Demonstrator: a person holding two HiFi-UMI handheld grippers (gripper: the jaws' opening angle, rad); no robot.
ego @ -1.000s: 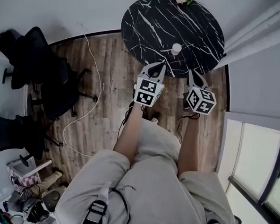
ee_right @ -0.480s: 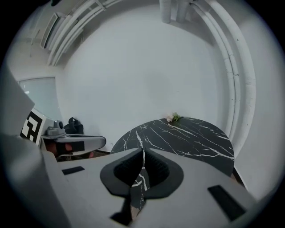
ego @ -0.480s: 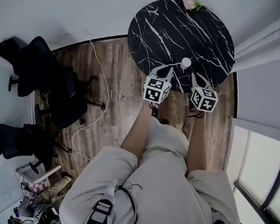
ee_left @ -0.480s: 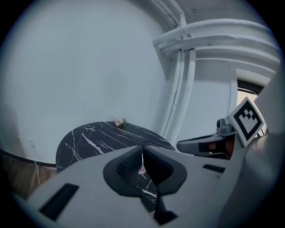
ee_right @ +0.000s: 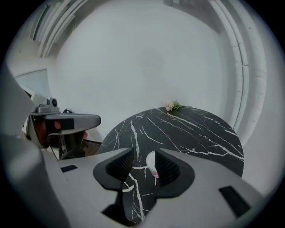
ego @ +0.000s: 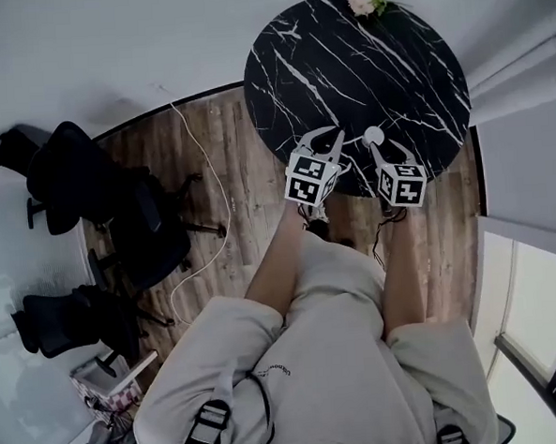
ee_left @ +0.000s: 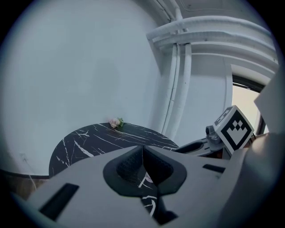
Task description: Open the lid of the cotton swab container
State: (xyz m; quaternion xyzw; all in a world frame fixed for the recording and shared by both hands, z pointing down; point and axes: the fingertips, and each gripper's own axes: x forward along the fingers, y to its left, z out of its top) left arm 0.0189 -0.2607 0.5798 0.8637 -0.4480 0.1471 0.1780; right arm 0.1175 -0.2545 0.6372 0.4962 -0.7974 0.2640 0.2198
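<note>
Just ahead of right gripper [ego: 391, 151]: container [ego: 373, 135]

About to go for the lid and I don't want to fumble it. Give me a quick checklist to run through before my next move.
1. Cotton swab container standing on the table, near its front edge: ok.
2. Right gripper ready: ok. Its jaws have just been opening, with nothing between them and the container ahead.
3. Left gripper open to steady the container: not ok, shut.
4. Lid's opening side: cannot tell.
5. Flower at far edge, out of the way: ok.
</note>
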